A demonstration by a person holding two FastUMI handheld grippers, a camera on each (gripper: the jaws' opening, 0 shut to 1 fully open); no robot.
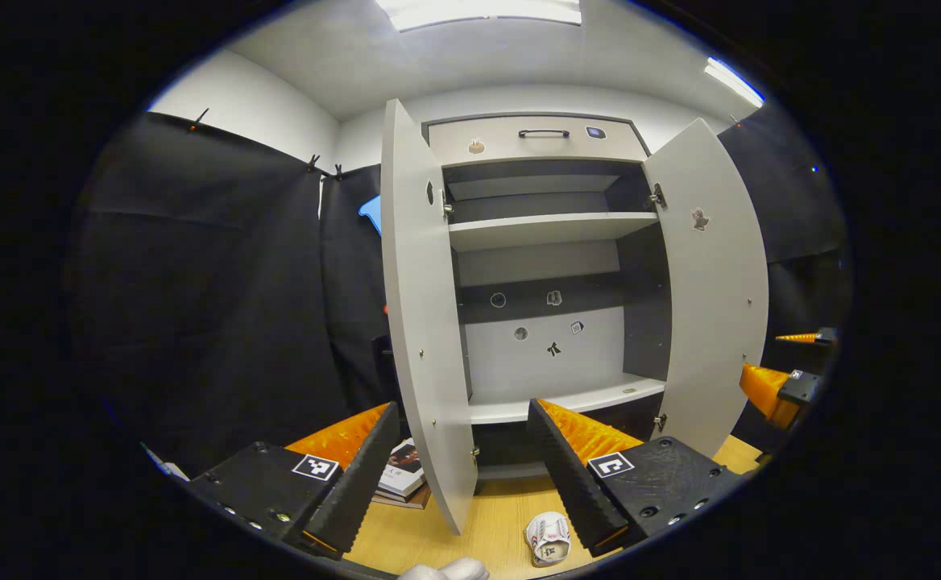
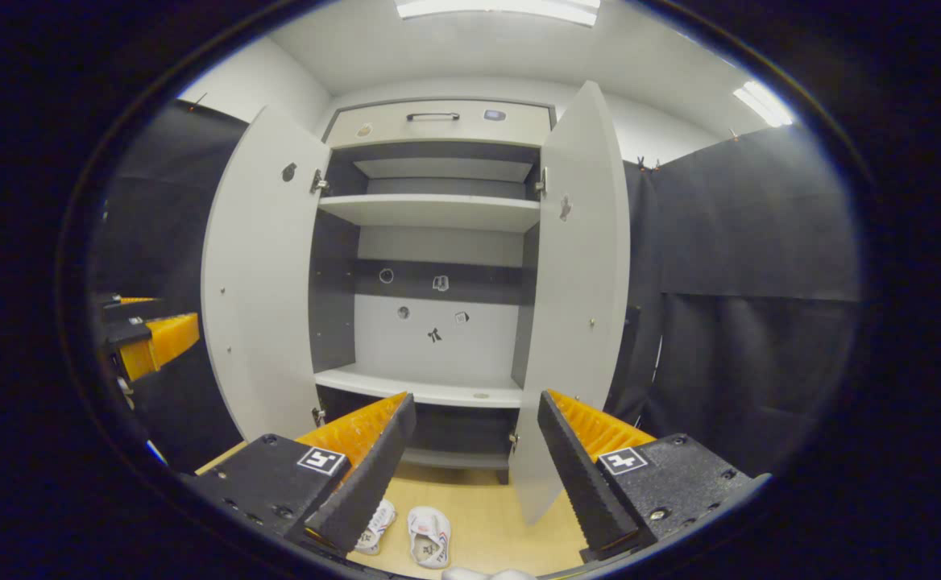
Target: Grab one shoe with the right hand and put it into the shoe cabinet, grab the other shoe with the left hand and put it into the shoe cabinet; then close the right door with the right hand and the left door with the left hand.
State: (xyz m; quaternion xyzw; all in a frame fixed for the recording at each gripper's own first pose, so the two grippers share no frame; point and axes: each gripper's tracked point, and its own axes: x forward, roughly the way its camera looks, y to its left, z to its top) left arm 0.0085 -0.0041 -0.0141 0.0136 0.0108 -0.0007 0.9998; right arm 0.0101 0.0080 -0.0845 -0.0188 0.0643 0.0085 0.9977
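Left gripper (image 1: 464,475), right gripper (image 2: 476,459) level, facing shoe cabinet (image 2: 438,266) (jaws apart); shoes (image 2: 429,536) on floor.

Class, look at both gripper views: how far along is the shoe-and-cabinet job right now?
Nothing is done yet. Both shoes lie on the floor in front of the cabinet, whose shelves hold no shoes. The left door and right door stand wide open. The right gripper and left gripper are open and hold nothing. Everything is left: both shoes, then both doors.
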